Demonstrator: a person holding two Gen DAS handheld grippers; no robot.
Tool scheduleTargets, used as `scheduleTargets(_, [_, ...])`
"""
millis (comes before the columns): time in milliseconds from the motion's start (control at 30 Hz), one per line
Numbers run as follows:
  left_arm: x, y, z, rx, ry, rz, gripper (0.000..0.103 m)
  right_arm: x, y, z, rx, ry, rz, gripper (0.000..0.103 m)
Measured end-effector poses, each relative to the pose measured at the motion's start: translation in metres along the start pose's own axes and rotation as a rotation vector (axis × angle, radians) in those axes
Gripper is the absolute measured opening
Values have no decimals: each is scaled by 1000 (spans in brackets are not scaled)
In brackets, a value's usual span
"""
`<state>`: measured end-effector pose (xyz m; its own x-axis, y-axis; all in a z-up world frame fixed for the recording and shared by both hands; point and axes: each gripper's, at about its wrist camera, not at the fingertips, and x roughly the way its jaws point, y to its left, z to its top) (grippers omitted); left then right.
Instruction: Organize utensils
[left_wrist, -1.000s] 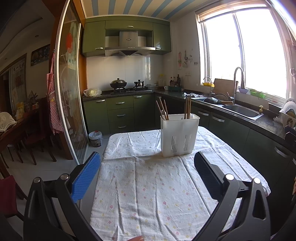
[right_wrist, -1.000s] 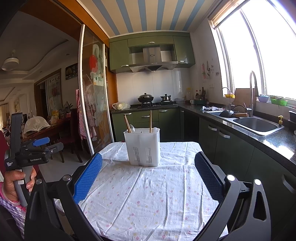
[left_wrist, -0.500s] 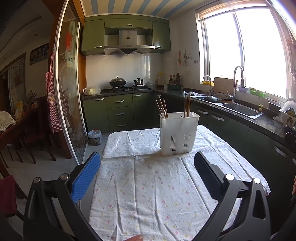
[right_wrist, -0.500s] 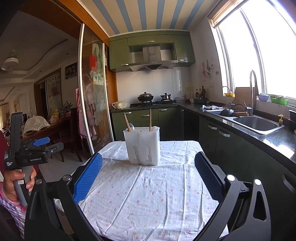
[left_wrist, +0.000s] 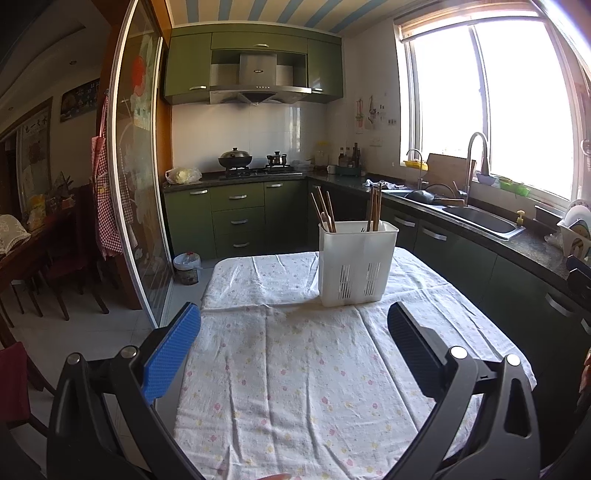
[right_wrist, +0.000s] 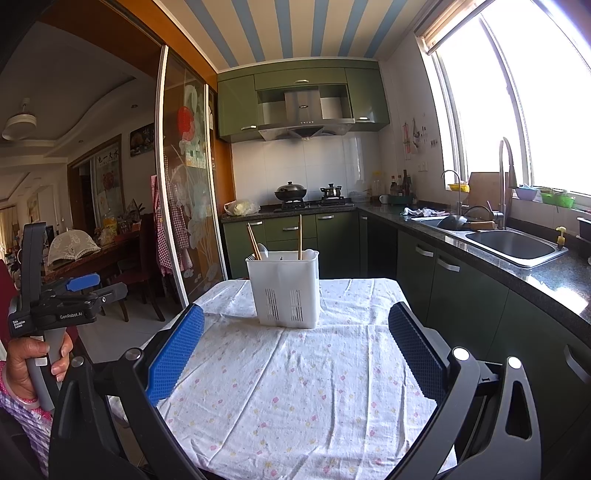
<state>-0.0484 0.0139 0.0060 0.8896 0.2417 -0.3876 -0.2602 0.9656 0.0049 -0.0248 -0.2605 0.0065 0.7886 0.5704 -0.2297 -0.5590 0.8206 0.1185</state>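
Holder (left_wrist: 357, 263) — well ahead of left tool (left_wrist: 293, 334)

Both cams sit low at the table's (left_wrist: 295, 387) near end, facing the stove; right cam looks from further right; both see the white holder (left_wrist: 356, 264).

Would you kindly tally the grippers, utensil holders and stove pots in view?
Grippers: 2 (left gripper, right gripper)
Utensil holders: 1 (white utensil holder)
Stove pots: 2 (wok, small pot)
Total: 5
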Motion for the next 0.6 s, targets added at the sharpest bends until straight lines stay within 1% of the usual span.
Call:
scheduleTargets(200, [4,2,0,-5,23,4,96,1,-1,-1,2,2,1,98])
scheduleTargets(333, [6,3,0,-8,34,-14,96,1,0,-2,3,3,3,98])
scheduleTargets(433, [7,2,0,-3,26,-26,96,1,0,-2,1,4,0,98])
scheduleTargets(600, [6,2,-1,3,10,-10,96,0,0,-1,2,2,1,98])
